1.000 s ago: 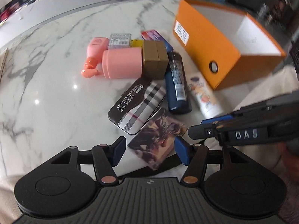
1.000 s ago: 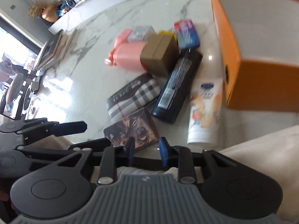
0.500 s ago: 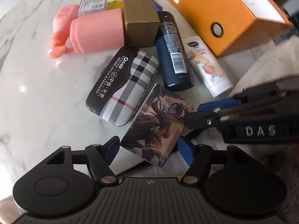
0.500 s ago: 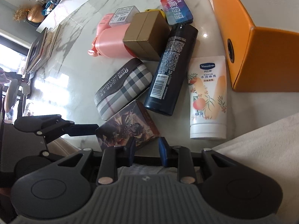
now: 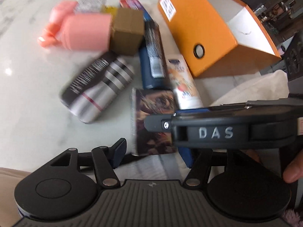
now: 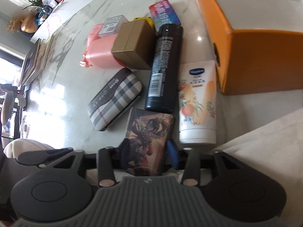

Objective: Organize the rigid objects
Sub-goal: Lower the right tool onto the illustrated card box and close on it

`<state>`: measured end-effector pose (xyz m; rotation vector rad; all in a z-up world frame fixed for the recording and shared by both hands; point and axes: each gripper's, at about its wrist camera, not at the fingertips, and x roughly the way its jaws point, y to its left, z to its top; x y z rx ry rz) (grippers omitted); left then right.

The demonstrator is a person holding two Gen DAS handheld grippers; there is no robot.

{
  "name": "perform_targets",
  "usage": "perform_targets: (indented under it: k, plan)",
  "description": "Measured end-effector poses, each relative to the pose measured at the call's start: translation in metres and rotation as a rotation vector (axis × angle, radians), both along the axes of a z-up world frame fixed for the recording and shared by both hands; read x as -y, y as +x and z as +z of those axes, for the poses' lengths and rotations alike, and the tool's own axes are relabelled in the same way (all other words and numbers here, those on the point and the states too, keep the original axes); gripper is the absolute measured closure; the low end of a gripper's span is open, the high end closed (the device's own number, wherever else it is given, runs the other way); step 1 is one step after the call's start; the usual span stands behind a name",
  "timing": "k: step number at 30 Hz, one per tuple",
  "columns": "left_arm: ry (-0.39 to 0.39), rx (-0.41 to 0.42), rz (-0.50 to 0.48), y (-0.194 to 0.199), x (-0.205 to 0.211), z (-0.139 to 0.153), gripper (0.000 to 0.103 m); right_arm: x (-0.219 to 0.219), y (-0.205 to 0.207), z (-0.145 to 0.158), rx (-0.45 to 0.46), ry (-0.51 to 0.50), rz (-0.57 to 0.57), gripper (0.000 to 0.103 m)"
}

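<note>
An illustrated card box (image 6: 149,130) lies at the near edge of the marble table (image 6: 75,102). My right gripper (image 6: 149,151) straddles it. Its jaws are opening, and the fingers (image 6: 172,152) stand close beside the box's sides without pressing. In the left wrist view the same card box (image 5: 153,113) also sits between the fingers of my left gripper (image 5: 153,154). Those jaws are closing a little, with a gap left at the left finger (image 5: 119,151). The right gripper's body (image 5: 214,131) crosses over the left one's right finger. An open orange box (image 5: 198,24) stands behind.
Behind the card box lie a plaid case (image 6: 115,98), a dark bottle (image 6: 164,66), a white lotion tube (image 6: 197,104), a brown carton (image 6: 134,45), a pink bottle (image 6: 98,54) and a colourful tin (image 6: 163,13). A person's cream sleeve (image 6: 265,141) is at the right.
The right jaws have opened and now flank the card box. The box has turned to lie straight along both grippers. The left gripper has sunk closer to the table.
</note>
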<state>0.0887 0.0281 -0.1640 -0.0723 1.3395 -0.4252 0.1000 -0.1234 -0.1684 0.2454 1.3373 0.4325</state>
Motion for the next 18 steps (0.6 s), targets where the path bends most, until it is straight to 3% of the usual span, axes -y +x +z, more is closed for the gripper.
perform_targets:
  k: [4,11,18]
  plan:
    - [0.079,0.068,0.015,0.000,-0.018,0.026,0.024,-0.014,0.001,0.001,0.031,-0.068,0.022,0.042]
    - [0.233,0.159,-0.013,0.006,-0.035,0.031,0.021,-0.037,0.006,-0.008,0.036,-0.163,0.029,0.038]
    - [0.237,0.187,-0.103,0.019,-0.038,0.030,0.021,-0.044,0.006,-0.010,0.074,-0.209,0.064,0.039]
